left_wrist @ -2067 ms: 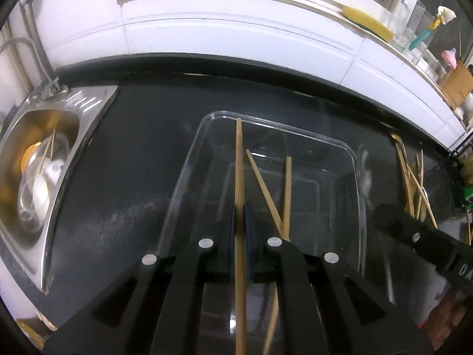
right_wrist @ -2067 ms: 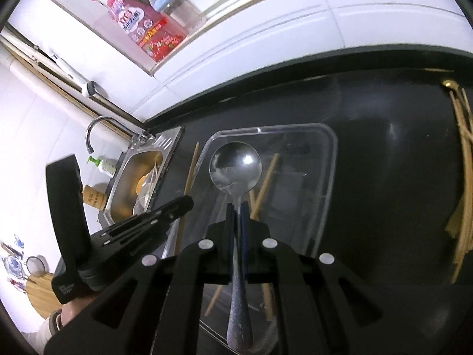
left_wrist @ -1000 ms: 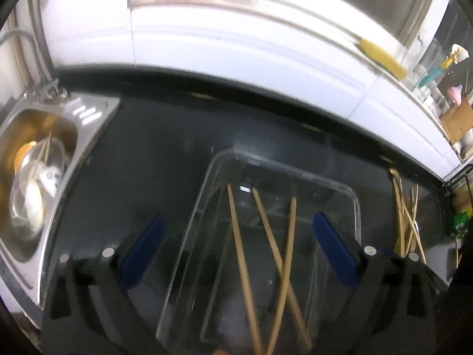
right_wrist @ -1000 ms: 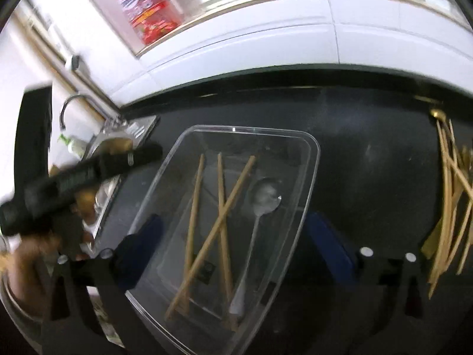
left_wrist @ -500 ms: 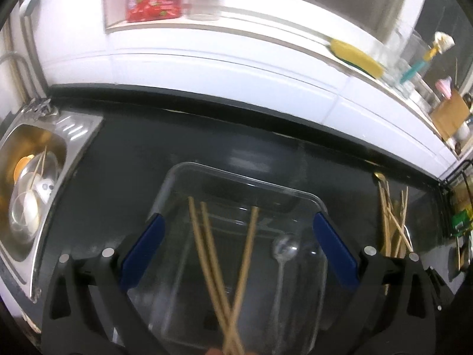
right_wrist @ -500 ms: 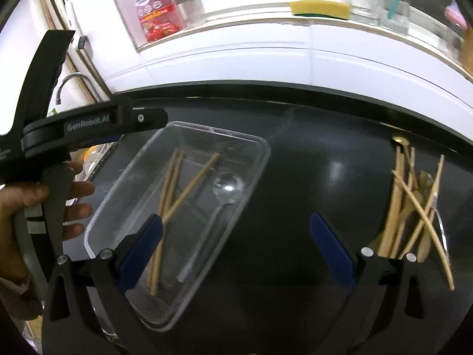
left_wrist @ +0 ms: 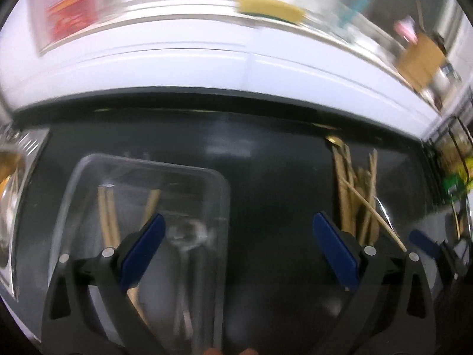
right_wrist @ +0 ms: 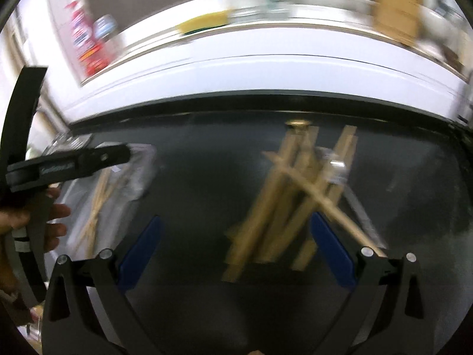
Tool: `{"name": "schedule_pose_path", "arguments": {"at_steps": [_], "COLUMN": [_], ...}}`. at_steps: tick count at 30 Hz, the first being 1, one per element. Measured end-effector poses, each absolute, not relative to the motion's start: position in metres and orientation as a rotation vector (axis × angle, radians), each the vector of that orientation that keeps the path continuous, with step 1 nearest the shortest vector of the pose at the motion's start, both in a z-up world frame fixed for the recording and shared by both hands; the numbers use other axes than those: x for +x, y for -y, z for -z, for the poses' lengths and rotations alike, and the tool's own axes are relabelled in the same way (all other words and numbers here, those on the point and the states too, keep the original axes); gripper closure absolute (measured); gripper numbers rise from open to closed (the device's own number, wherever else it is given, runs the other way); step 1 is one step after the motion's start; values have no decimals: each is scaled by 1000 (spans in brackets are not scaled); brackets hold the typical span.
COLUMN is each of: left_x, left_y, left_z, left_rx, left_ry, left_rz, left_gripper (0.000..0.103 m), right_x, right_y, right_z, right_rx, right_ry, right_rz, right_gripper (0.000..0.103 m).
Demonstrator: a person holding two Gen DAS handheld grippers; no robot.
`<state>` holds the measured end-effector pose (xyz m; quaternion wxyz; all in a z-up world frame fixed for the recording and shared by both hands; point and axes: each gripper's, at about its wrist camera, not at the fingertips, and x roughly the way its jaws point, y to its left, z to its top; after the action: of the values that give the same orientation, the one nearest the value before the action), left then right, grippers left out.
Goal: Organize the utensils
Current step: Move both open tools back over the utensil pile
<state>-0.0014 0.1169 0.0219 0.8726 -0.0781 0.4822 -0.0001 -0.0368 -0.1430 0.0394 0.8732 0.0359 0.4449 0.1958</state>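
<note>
White tile backs a black counter (left_wrist: 266, 177) that carries everything here. Both views are smeared by motion, so fine detail is lost. At the left of the left wrist view sits a clear bin (left_wrist: 224, 195) with three chopsticks (left_wrist: 106, 216) and a spoon (left_wrist: 186, 233) lying flat inside, which reads as the sorted lot. Well apart to the right, a loose pile (left_wrist: 354, 195) of chopsticks lies crossed on the bare counter, with at least one metal piece among them; these are judged to be the utensils still to be moved.

The left gripper (left_wrist: 236, 248) is spread wide and empty, hanging over the counter between bin and pile, its left finger over the spoon end of the bin. The right gripper (right_wrist: 233, 248) is likewise spread wide with nothing between its pads, and the pile (right_wrist: 295, 195) lies just ahead of it, so a fresh pick from there looks like the next step.

Only the right wrist view shows the person's hand (right_wrist: 44, 222) holding the left gripper beside the bin (right_wrist: 142, 174). Only the left view shows the spoon bowl, and a strip of sink (left_wrist: 17, 177) at the far left edge.
</note>
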Motion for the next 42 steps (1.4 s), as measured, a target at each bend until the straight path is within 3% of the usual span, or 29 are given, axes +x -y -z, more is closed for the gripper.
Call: {"name": "schedule_pose_path", "arguments": {"at_steps": [7, 14, 42], "left_x": [20, 38, 77], "left_y": [-42, -8, 3], "left_z": [6, 31, 63], "left_rx": [-14, 61, 93], "left_ry": [-1090, -1151, -1251], "left_rz": [126, 157, 118], "left_gripper": [6, 6, 6], "right_x": [-41, -37, 11], "right_y": [225, 237, 208], "right_z": [-13, -2, 25], "right_rx": [95, 20, -117], "right_ry": [-930, -919, -973], "right_rz": [-259, -247, -387], "right_gripper": [7, 7, 7]}}
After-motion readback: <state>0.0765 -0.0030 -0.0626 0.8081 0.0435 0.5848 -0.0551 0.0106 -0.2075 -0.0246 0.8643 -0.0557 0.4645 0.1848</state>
